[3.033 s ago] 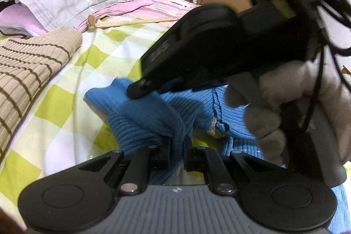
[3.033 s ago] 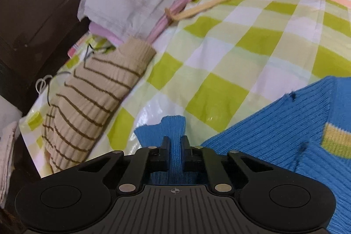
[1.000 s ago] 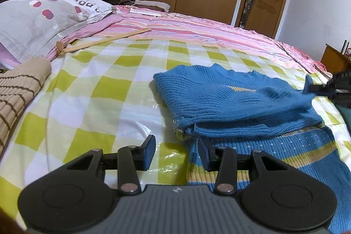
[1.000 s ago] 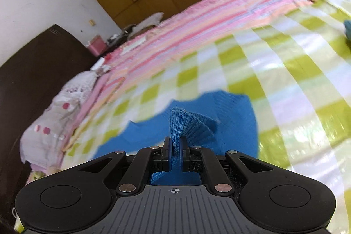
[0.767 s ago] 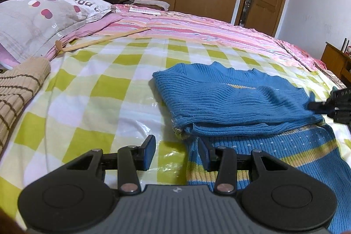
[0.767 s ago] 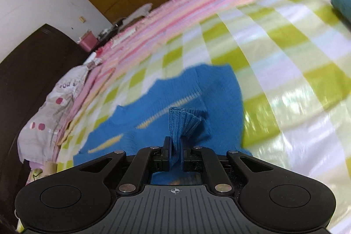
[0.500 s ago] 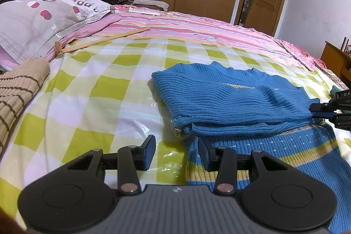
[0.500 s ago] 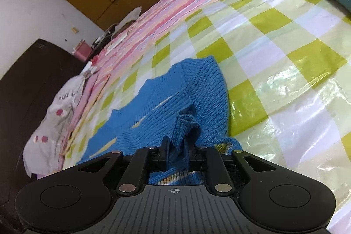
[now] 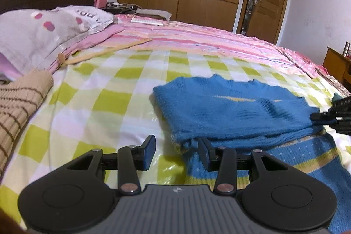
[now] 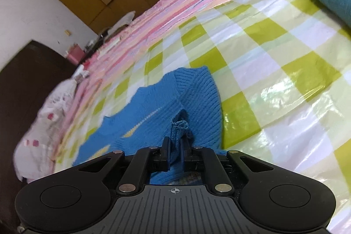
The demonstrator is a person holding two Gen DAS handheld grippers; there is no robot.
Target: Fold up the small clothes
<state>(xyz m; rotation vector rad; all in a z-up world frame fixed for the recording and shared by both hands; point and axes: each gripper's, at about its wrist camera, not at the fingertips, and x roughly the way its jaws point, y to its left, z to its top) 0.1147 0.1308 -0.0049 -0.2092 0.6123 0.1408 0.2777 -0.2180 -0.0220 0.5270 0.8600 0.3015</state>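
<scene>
Sweater (image 10: 197, 100) cuff bunched between closing right fingers (image 10: 166, 146).

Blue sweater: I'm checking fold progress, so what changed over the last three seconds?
The right gripper carried a sleeve across the blue sweater, laid it folded over the body, and its jaws are closing with knit between them. The left gripper let go and stands open. The striped beige garment and pillow stayed.
</scene>
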